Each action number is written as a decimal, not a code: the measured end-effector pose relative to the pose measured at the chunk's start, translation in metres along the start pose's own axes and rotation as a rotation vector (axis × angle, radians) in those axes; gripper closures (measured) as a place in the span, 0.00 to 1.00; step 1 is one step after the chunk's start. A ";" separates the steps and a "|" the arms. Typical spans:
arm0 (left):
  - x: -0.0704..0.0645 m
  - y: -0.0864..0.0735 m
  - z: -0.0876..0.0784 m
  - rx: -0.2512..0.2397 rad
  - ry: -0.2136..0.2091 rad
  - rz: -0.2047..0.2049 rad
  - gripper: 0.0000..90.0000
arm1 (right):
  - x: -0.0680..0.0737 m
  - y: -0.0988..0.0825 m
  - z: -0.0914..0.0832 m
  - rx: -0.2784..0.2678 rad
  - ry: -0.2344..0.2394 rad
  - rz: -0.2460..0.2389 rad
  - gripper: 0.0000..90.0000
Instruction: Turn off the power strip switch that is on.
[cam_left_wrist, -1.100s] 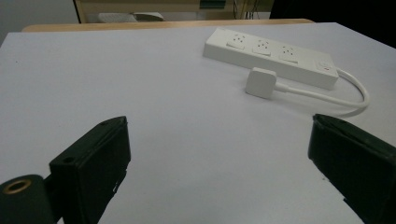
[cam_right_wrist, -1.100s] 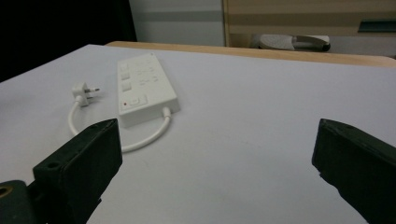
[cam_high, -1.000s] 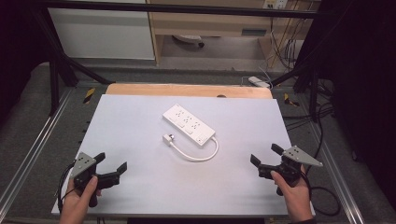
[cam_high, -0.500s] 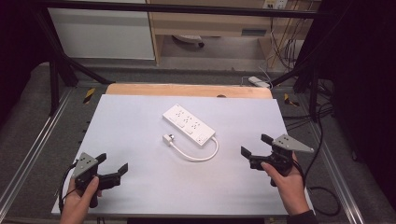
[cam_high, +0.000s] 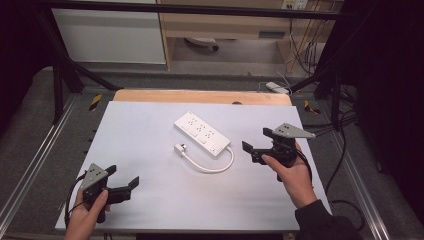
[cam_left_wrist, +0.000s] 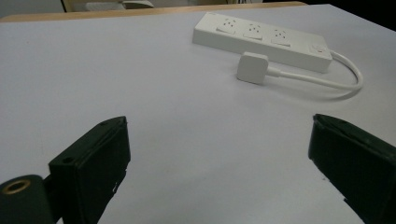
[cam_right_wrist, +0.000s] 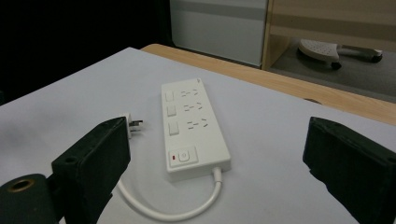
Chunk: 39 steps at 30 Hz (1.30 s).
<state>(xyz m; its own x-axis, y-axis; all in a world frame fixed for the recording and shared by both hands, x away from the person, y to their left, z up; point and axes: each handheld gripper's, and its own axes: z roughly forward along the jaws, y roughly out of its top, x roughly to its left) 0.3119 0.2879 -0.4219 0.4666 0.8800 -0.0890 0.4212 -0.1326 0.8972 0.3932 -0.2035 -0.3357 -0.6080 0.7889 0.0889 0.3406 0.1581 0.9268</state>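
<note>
One white table (cam_high: 150, 150) carries one white power strip (cam_high: 202, 132) near its centre. The strip's long axis runs diagonally, from far-left to near-right in the high view; it has three socket groups with three switches beside them, and one master switch (cam_right_wrist: 181, 156) with a red mark at the near-right end. One white cable (cam_high: 215, 167) leaves that end, loops and ends in one plug (cam_high: 179, 148) lying just beside the strip, prongs pointing away from it. Two grippers are present: the right gripper (cam_high: 256, 145), near the strip's switch end, jaws apart and empty; the left gripper (cam_high: 122, 182), at the near-left corner, well apart from the strip, jaws apart and empty.
</note>
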 end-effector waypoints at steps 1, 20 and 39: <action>0.000 0.000 0.000 0.000 0.000 0.000 0.06 | 0.000 0.000 0.000 0.000 0.000 0.000 0.10; -0.001 0.000 0.001 0.005 -0.009 0.001 0.06 | 0.006 0.041 0.047 0.000 0.013 -0.025 0.21; 0.000 0.000 0.001 0.005 -0.011 0.007 0.06 | 0.018 0.061 0.096 0.022 0.015 -0.063 0.28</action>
<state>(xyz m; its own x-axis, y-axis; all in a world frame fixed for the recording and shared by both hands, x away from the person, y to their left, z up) 0.3131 0.2871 -0.4221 0.4779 0.8740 -0.0873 0.4220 -0.1413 0.8955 0.4717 -0.1224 -0.3125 -0.6394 0.7680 0.0366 0.3171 0.2199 0.9226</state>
